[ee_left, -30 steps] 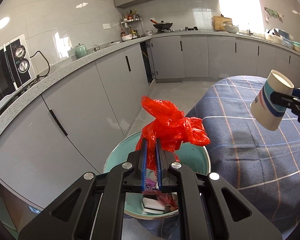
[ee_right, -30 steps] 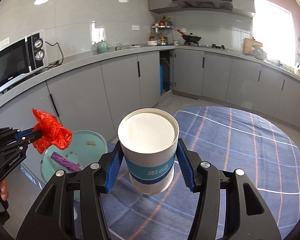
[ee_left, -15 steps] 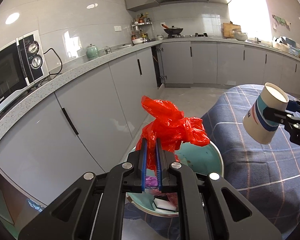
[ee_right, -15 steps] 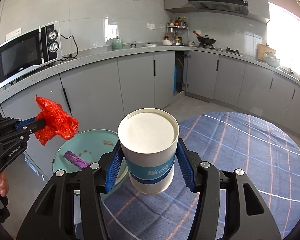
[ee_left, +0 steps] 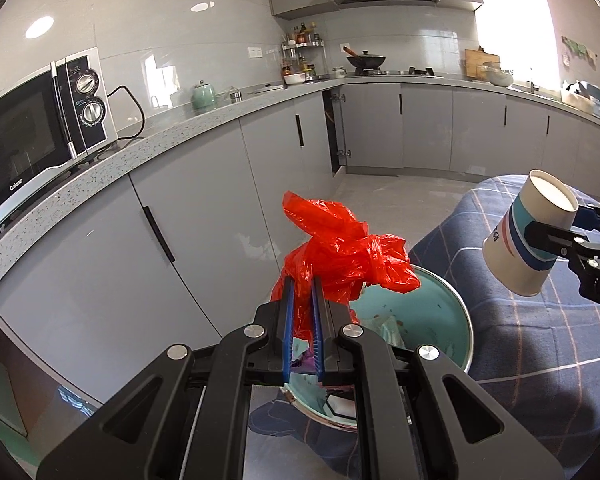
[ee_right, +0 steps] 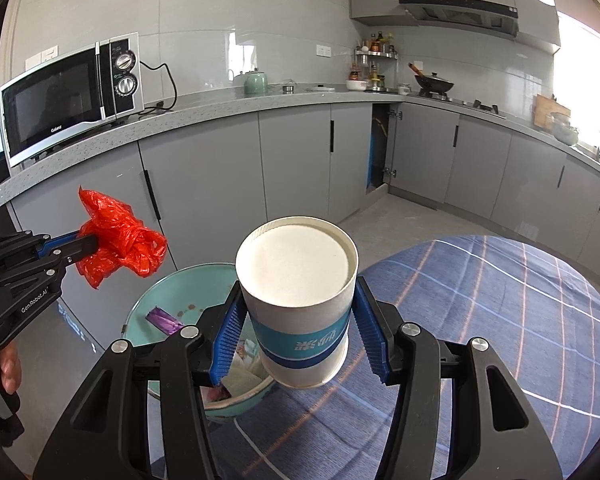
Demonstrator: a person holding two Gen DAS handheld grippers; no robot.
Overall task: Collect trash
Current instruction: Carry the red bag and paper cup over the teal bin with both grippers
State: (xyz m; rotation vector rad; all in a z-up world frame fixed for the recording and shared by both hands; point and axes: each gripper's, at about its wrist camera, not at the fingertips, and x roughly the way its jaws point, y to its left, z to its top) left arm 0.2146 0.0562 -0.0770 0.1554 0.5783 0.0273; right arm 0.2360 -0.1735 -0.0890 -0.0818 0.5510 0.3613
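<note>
Trash in both grips, bin below and between. Left gripper [ee_left: 302, 312] has its jaws pinched nearly shut on a crumpled red plastic bag [ee_left: 340, 256], which bulges up beyond the tips and hangs over the near-left rim of the teal bin [ee_left: 456, 316]. Right gripper [ee_right: 296, 340] holds a white paper cup with blue bands [ee_right: 300, 300] by its lower body, jaws about half spread, cup tilted with its mouth toward the camera and sitting over the bin's right edge, above the blue plaid cloth [ee_right: 500, 320] on the surface. Bin already carries a purple wrapper [ee_right: 164, 319] and some pale scraps. Judgement: the step is the drop. Bring each piece over the bin's middle before letting go. The bag is light and may cling to the pads, so open wide and low. The cup may roll off the rim onto the cloth if let go from where it is.
</note>
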